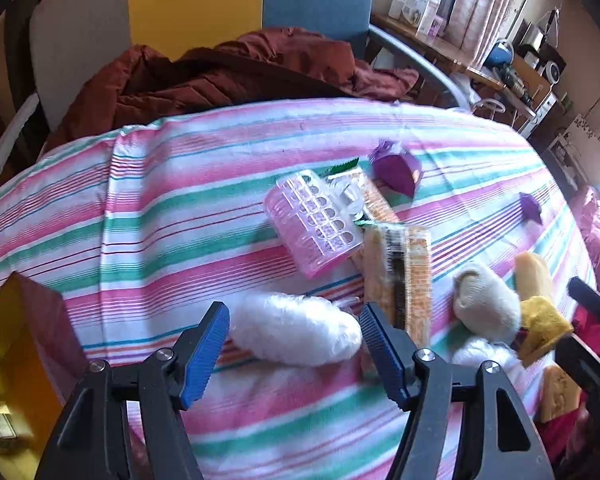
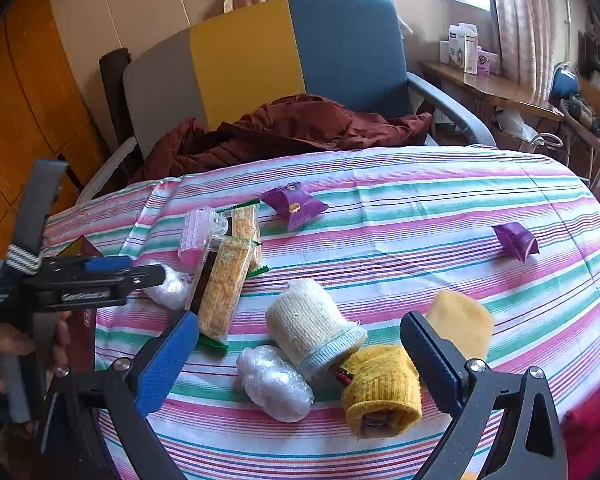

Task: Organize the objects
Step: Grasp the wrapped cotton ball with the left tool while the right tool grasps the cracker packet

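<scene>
white crinkled plastic bundle [image 1: 296, 330] lies on the striped cloth [image 1: 180, 216], right between the left gripper [image 1: 294, 344] pads. jaws set fairly wide on either side of it; whether the pads actually press on it cannot be told. a second plastic bundle [image 2: 274, 388] lies nearer the right gripper [image 2: 300, 360], whose jaws stand wide with nothing gripped. within its span: a cream knitted sock roll [image 2: 314, 330] touching a yellow sock roll [image 2: 382, 392]; a yellow sponge [image 2: 460, 322] just behind its right finger. further back, cracker packets [image 2: 224, 288] overlapping, beside a pink perforated box [image 1: 314, 224]. two purple snack packets [image 2: 294, 204] [image 2: 516, 240] well apart. gold-lined box [image 1: 16, 356] at the cloth's left edge. chair with a dark red jacket [image 2: 292, 128] beyond.
</scene>
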Available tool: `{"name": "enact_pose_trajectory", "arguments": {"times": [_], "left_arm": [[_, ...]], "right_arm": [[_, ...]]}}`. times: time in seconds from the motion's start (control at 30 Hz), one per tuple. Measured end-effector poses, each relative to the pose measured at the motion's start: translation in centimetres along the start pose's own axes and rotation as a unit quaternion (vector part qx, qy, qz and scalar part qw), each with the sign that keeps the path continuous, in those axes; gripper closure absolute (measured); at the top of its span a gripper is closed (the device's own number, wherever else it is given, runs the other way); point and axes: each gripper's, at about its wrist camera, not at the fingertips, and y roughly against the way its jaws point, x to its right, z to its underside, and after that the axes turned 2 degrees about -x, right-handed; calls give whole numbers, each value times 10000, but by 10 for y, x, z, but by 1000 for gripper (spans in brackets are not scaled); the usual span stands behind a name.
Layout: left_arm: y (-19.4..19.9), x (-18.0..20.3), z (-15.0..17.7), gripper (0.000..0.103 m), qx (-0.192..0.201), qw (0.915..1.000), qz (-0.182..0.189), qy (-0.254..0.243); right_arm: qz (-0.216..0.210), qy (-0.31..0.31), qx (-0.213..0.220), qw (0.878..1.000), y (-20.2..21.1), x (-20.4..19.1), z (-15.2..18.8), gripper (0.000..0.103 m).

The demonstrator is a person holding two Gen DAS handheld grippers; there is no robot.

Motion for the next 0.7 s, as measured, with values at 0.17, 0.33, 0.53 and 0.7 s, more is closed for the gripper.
{"name": "enact_pose_trajectory", "arguments": {"times": [0.17,0.33,0.53,0.7], "left_arm": [[-6,4,4,45,101,9998,63,-139],[8,0,13,65,302,9993,105,-203],[6,1,19,55,207,9992,165,-307],[-2,2,19,44,76,9994,189,-264]], "right_arm": [[16,63,-37,10000,-3,-2,2,2],[-31,68,-118,9999,-4,-7,2,2],[-57,192,-149,9997,-8,-24,0,2],[-56,256,-180,9995,-12,-31,-2,2]]}}
